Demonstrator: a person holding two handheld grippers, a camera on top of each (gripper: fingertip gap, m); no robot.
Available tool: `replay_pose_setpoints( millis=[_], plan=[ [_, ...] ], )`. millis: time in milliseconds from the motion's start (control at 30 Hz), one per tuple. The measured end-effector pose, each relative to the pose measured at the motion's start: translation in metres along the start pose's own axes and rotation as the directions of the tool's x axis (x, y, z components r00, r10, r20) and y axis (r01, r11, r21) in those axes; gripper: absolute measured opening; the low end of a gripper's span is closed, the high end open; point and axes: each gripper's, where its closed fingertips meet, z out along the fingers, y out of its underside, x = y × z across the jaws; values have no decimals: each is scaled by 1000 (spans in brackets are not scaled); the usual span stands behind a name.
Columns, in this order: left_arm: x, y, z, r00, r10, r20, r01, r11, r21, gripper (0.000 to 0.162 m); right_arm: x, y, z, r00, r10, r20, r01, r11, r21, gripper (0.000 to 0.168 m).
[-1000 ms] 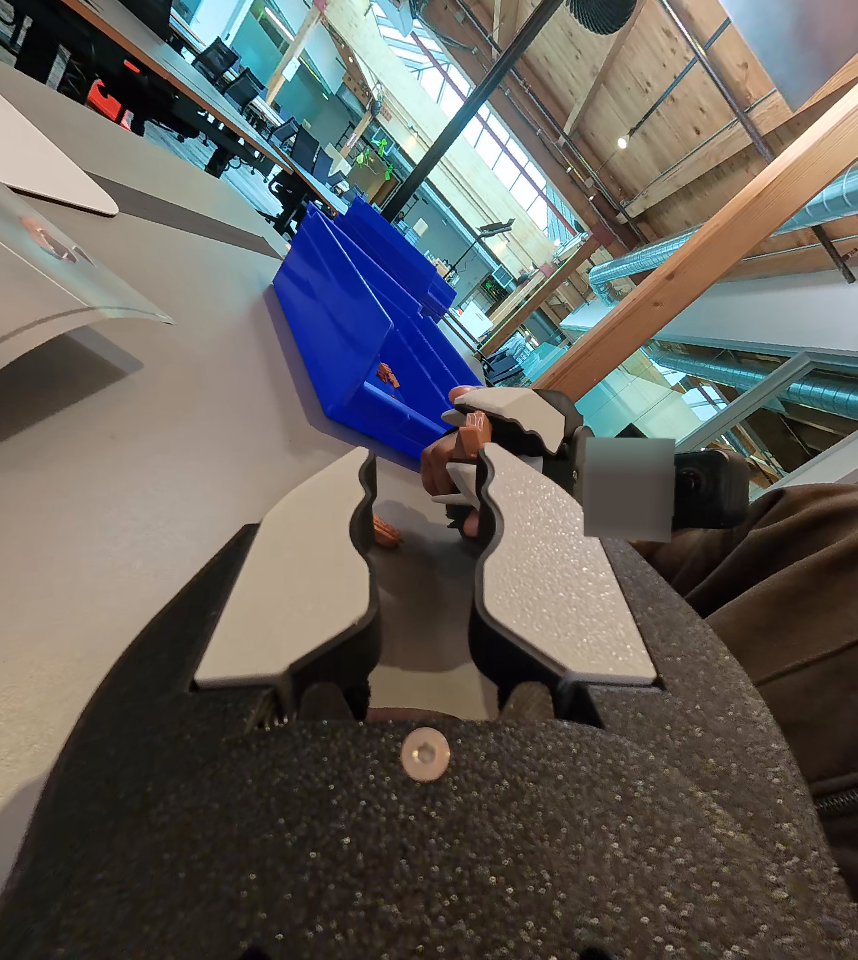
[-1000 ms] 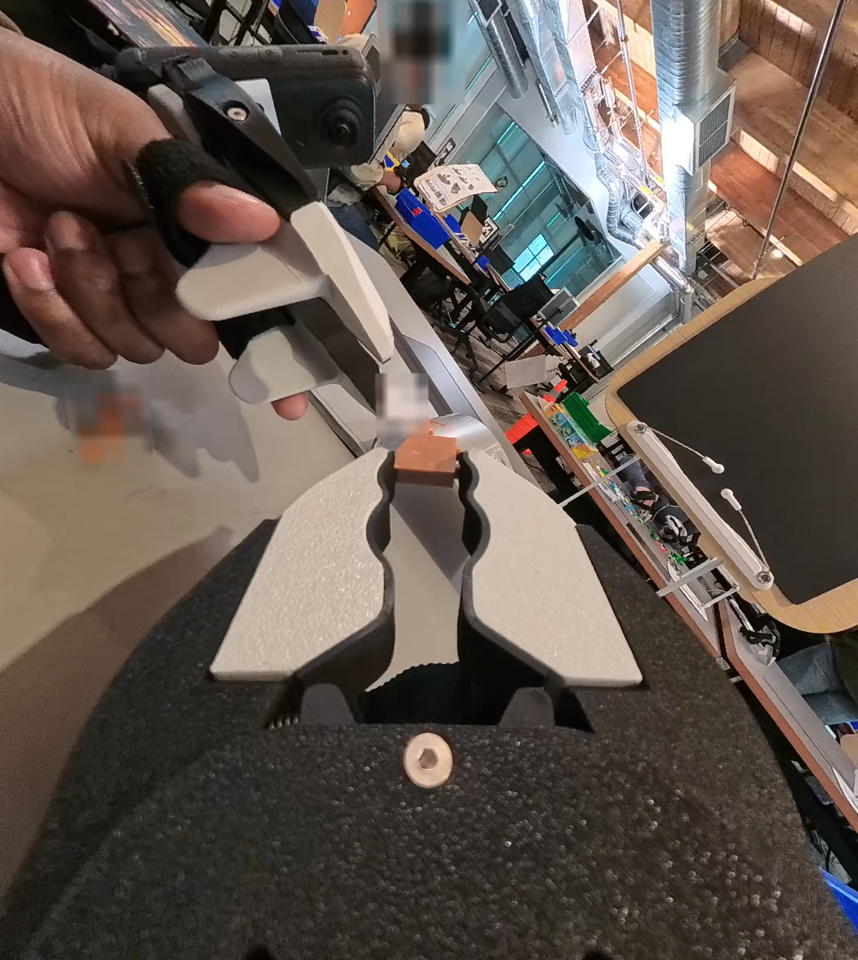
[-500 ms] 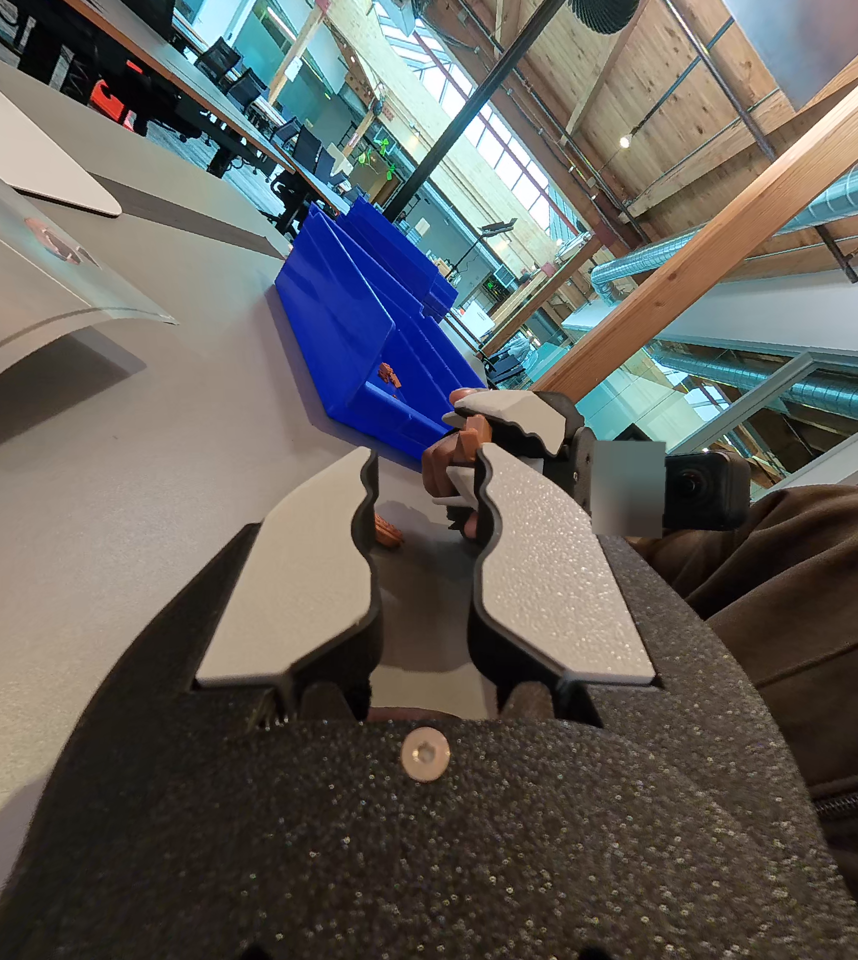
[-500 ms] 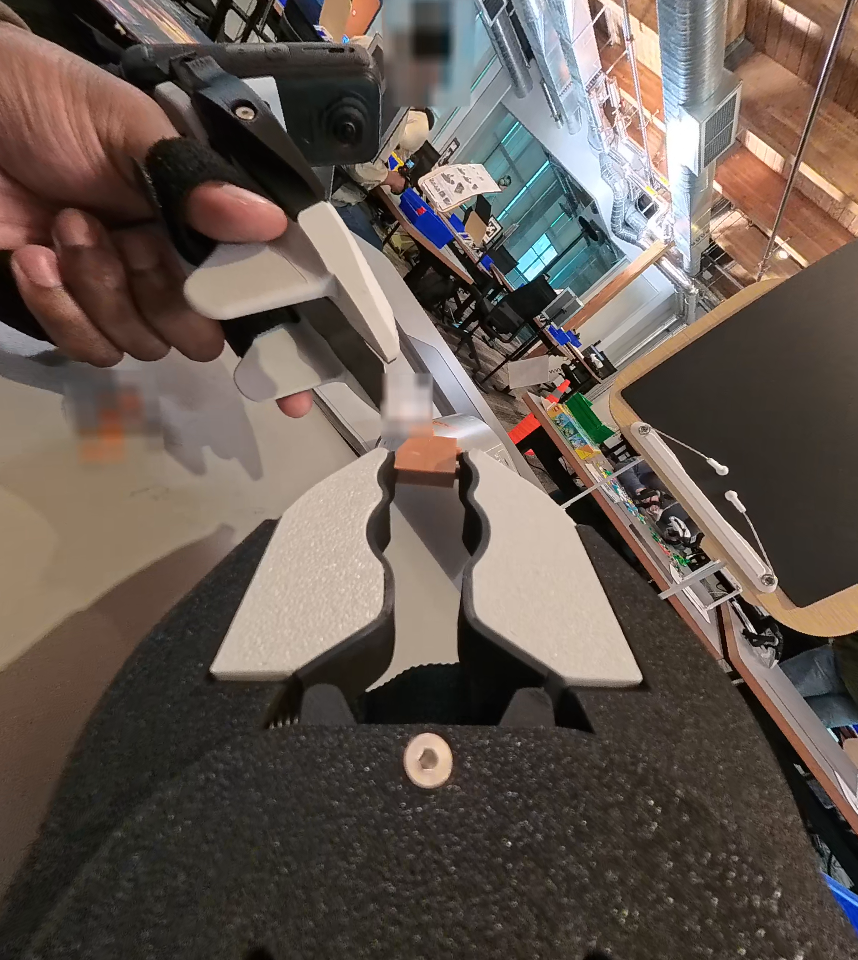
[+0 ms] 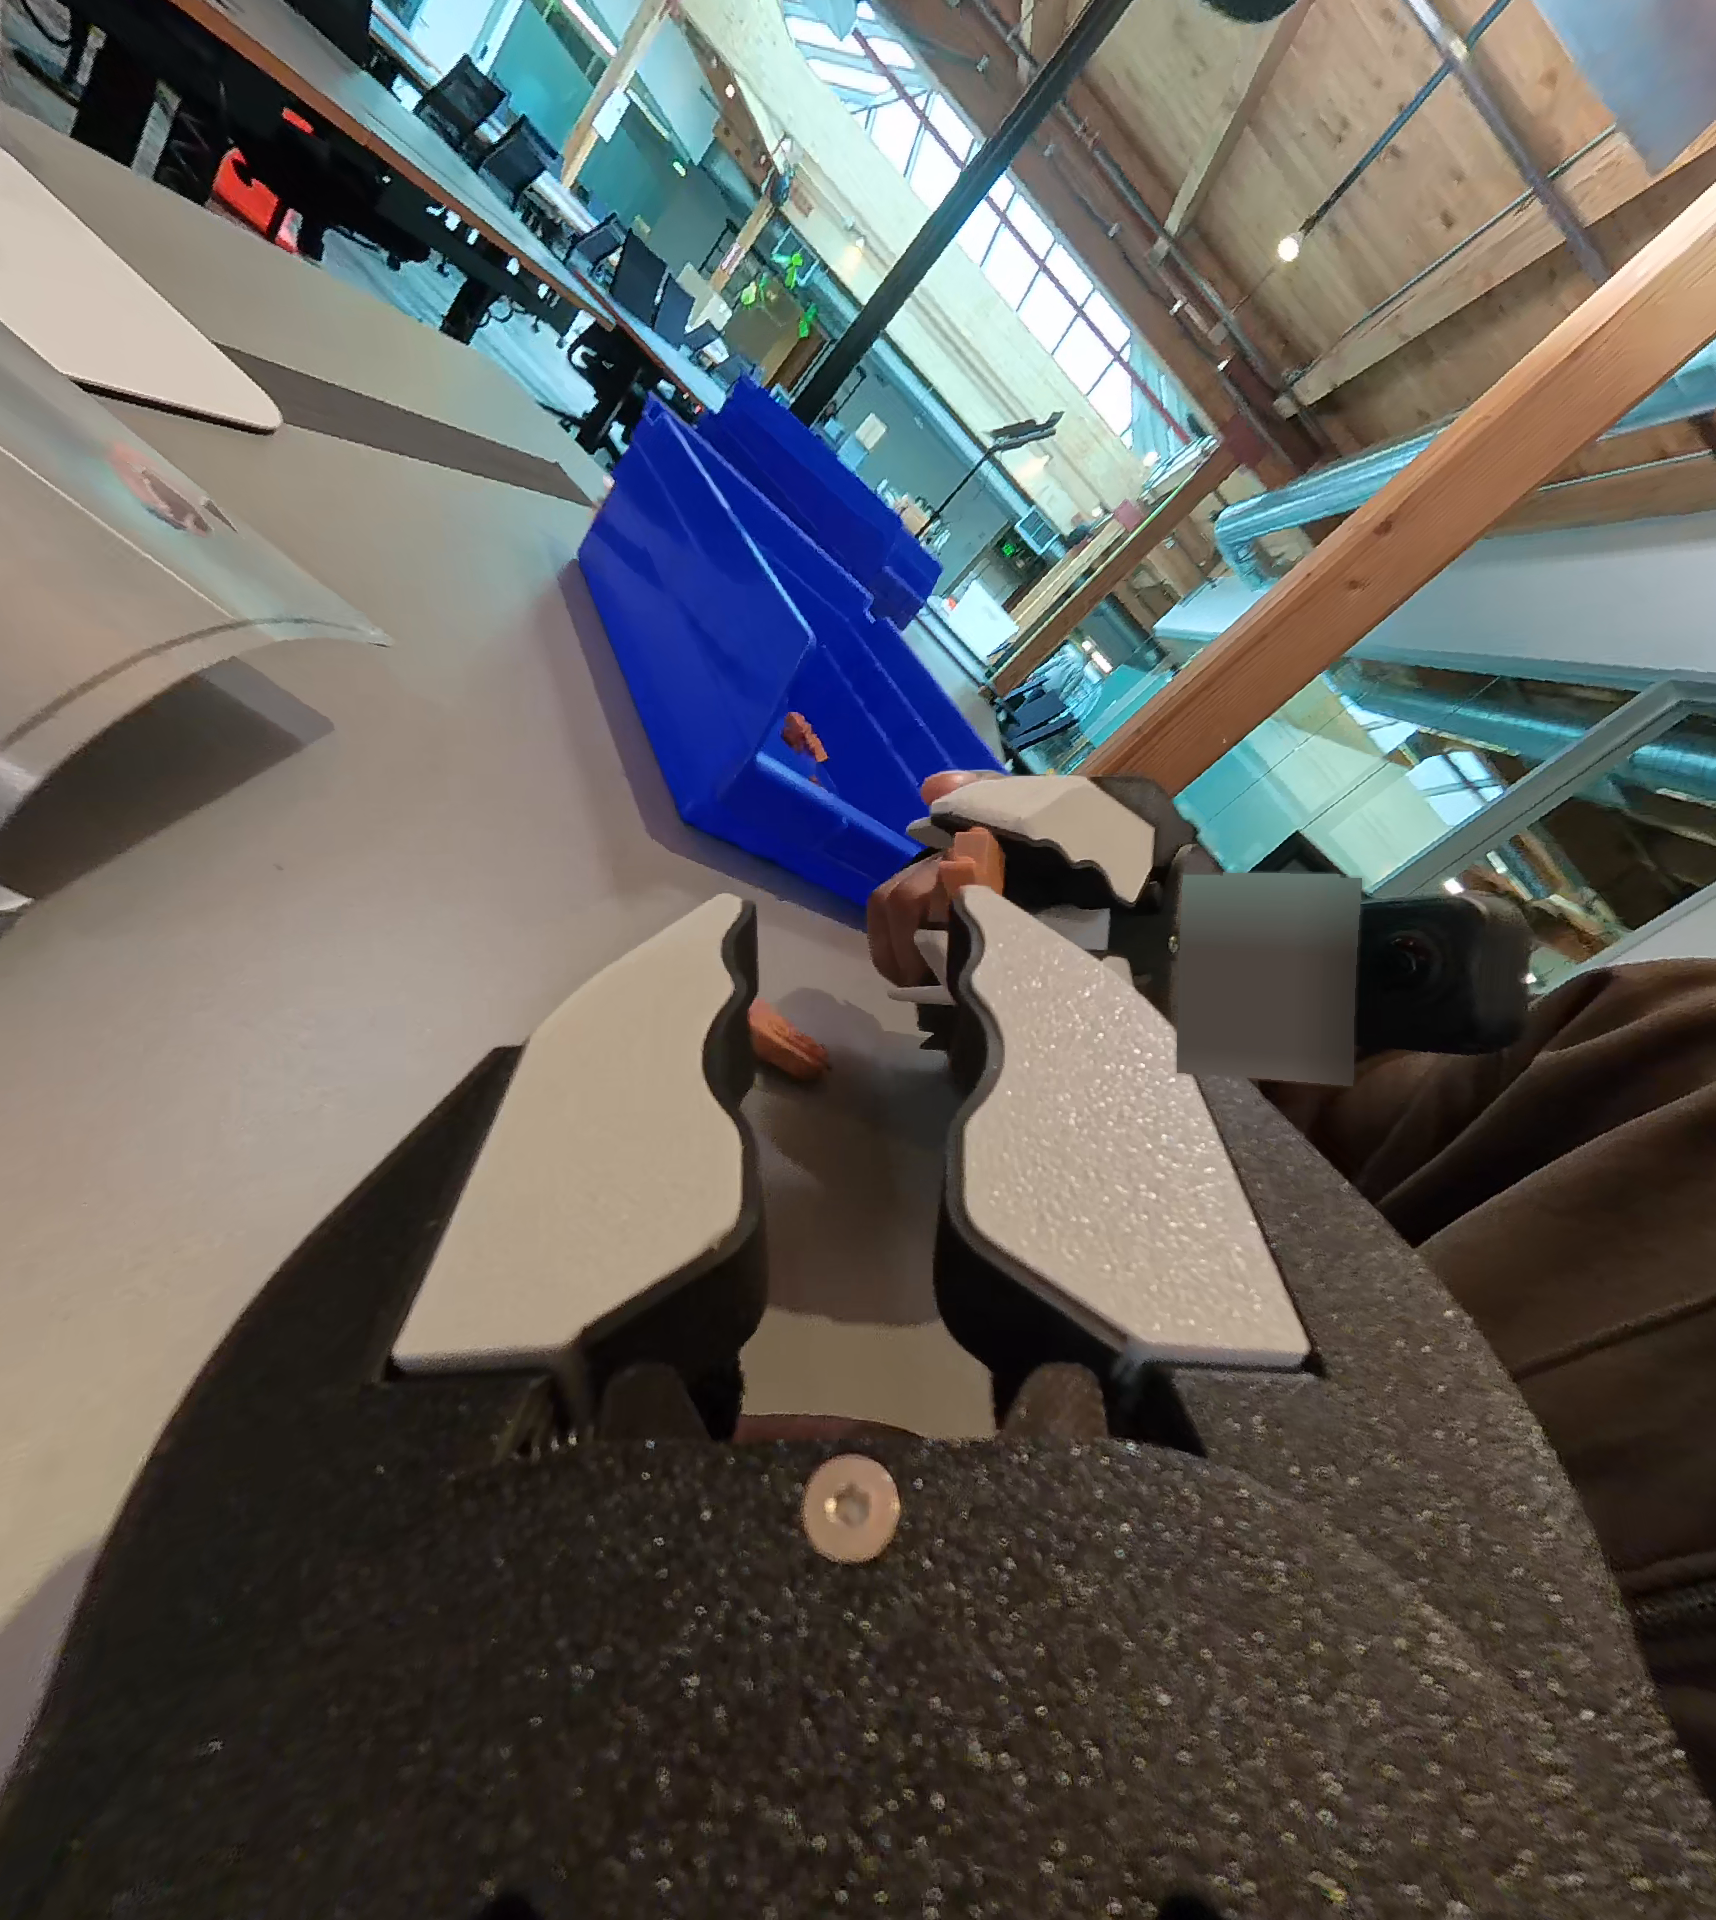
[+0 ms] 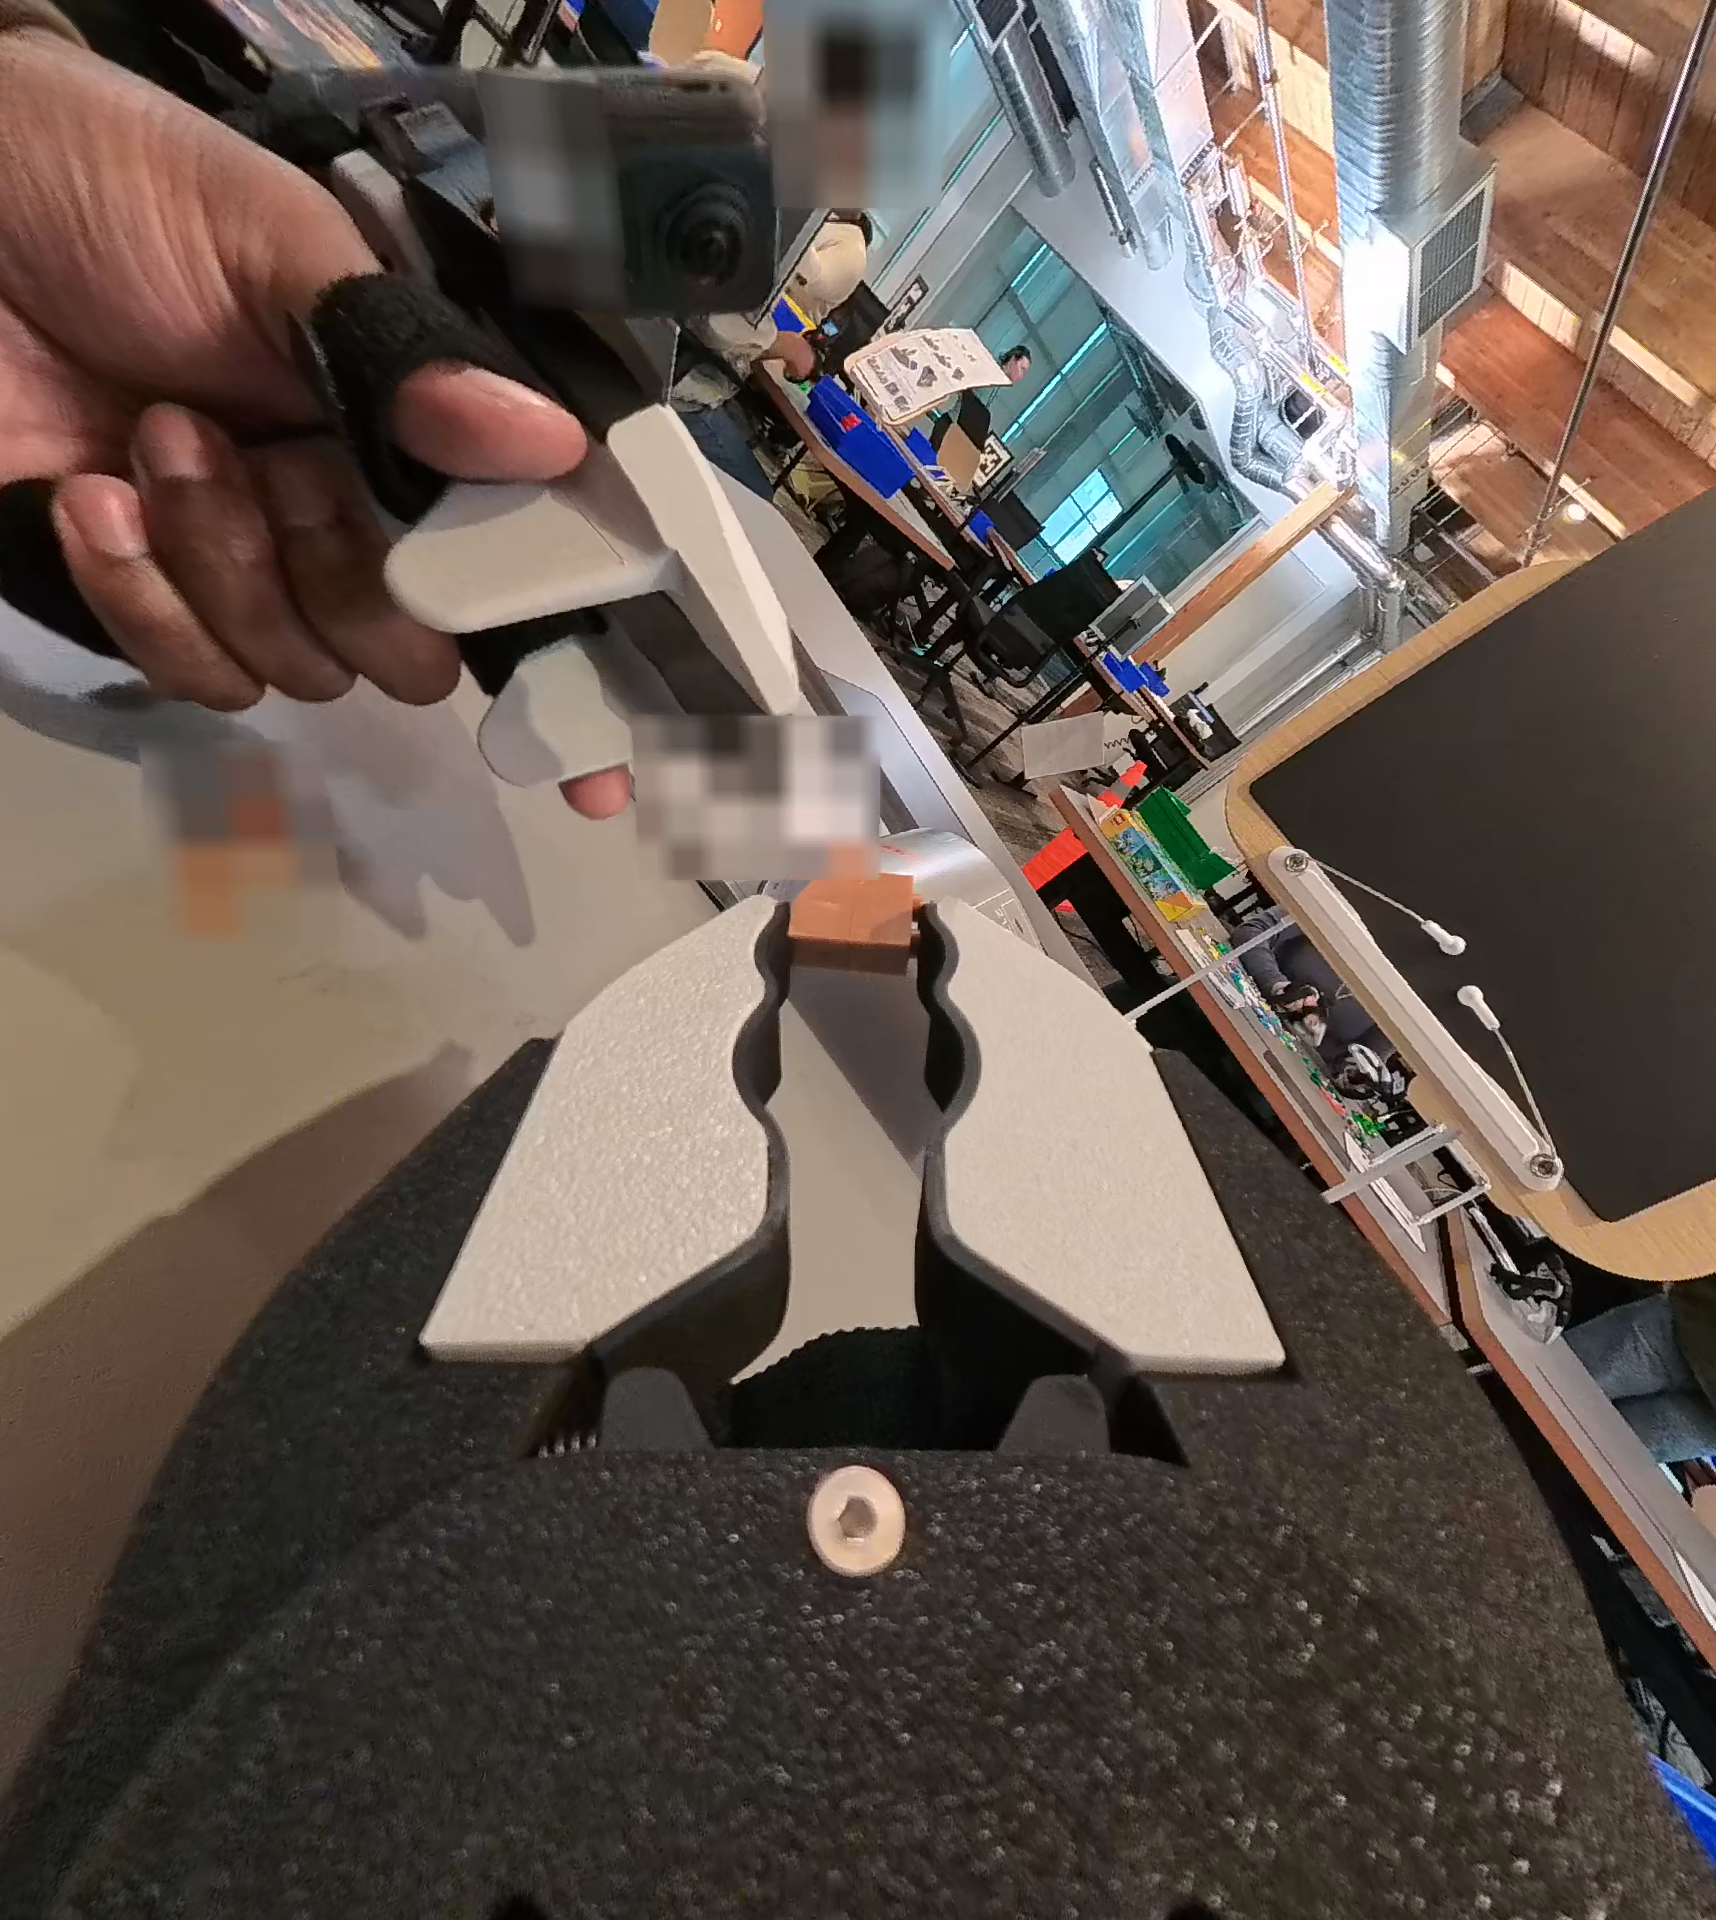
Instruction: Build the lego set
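Observation:
In the right wrist view my right gripper is shut on a small flat brown lego piece held at its fingertips, above the table. It also shows in the left wrist view, with that brown piece between its fingers. My left gripper is open and empty, low over the grey table. A second brown lego piece lies on the table just beyond its left finger. In the right wrist view a hand holds the left gripper at upper left.
A blue bin stands on the table beyond both grippers, with small brown pieces inside. A curved clear sheet and a white pad lie at the left. A brown sleeve fills the right side.
The left gripper has drifted slightly to the right in the right wrist view. The right gripper still holds the brown piece. Little else has moved.

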Motion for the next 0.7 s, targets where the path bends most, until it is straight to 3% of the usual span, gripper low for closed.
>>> replay_pose_setpoints(
  millis=[133,300,467,700],
  plan=[
    [-5,-4,-22,988,142,65,-133,984,-117,35,-1,0,0,1000,2,6,-2,1000,1,23],
    [-11,0,-55,925,367,98,-328,902,-279,35,-4,-1,1,1000,3,19,-3,1000,3,23],
    [-25,37,-73,833,553,25,-465,723,-511,32,-7,-3,1,999,0,34,0,1000,7,23],
    [-31,78,-75,794,599,-106,-507,555,-659,30,-11,-2,1,999,-10,53,10,1000,1,23]
  ],
)
